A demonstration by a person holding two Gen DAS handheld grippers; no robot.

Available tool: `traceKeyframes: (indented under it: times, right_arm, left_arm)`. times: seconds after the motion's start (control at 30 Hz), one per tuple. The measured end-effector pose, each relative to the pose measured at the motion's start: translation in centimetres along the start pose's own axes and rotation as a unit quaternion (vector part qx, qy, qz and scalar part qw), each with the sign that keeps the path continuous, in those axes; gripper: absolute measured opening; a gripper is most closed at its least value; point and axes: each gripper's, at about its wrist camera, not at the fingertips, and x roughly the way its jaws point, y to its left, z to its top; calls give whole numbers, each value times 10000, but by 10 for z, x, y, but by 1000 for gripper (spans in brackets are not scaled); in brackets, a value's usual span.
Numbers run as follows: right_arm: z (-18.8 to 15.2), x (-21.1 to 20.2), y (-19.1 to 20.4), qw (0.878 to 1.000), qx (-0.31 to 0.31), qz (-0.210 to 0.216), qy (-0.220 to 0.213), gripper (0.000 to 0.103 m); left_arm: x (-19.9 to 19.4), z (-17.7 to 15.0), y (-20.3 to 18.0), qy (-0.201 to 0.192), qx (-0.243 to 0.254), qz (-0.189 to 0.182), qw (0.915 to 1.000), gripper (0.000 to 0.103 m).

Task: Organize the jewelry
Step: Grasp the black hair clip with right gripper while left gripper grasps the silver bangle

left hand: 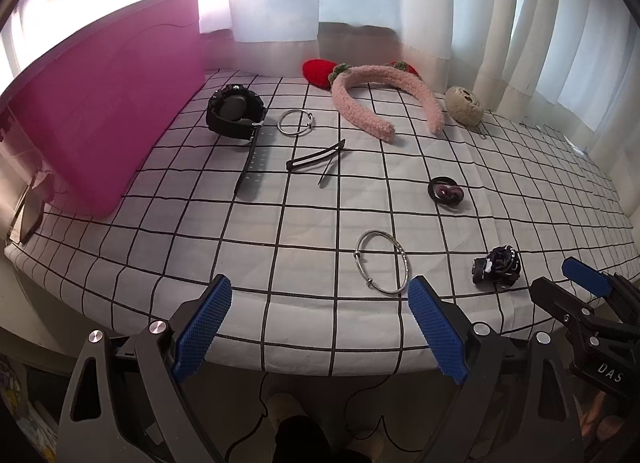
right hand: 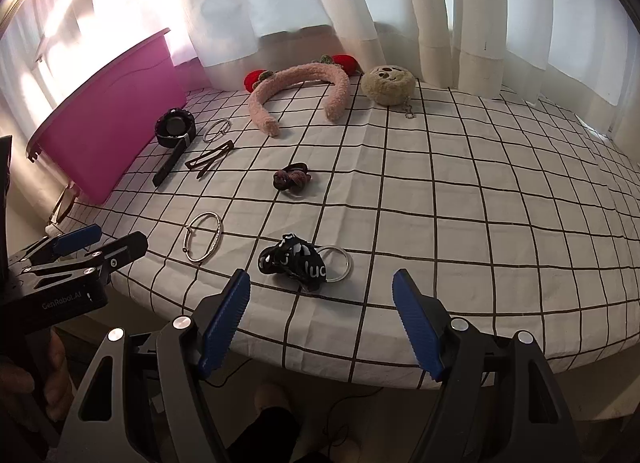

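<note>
- Fingers of the left gripper point(left hand: 320, 327) stand wide apart, empty, hovering at the near edge of the bench point(left hand: 160, 247); the right gripper point(right hand: 320, 323) is likewise spread and holds nothing.
- Nearest the left gripper lies a silver bangle point(left hand: 382, 262), flat on the checked cloth. Judged stiff, light and slippery; best taken across the thin wire on one side, since a flat ring gives little to bite on.
- Just ahead of the right gripper sits a black printed scrunchie point(right hand: 294, 261), touching a plain metal ring point(right hand: 338, 263). The scrunchie looks soft and compressible, an easy pinch through the bunched fabric.
- Mid-bench: a dark twisted hair tie point(right hand: 292, 179), soft; black hair clips point(left hand: 316, 161), thin and rigid, likely awkward to lift off cloth.
- Further left: a black watch point(left hand: 236, 117), probably the heaviest piece, with a strap that would flop; beside it a small silver hoop point(left hand: 295, 123).
- Far edge: a fluffy pink headband point(left hand: 384, 99), springy and bulky, and a round plush charm point(right hand: 387, 84) with a chain.
- The pink bin point(left hand: 112, 111), the likely destination, stands far left.
- The right view alone shows the metal ring beside the scrunchie and the charm's face; the left view shows the bangle's clasp ends more plainly.
</note>
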Motion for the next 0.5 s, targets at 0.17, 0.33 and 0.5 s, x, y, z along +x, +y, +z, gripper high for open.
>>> traceKeyframes:
  times: [0.17, 0.33, 0.5]
  right_arm:
    - [-8, 12, -4, 9998, -100, -2, -185, 71]
    - [-12, 21, -4, 9992, -168, 34, -372, 71]
    - [-12, 29, 2, 9982, -355, -35, -480, 70]
  left_arm:
    - [12, -6, -11, -225, 140, -61, 9996, 88]
    - [27, -7, -20, -313, 278, -218, 9989, 88]
    - [38, -10, -22, -404, 341, -258, 9983, 88]
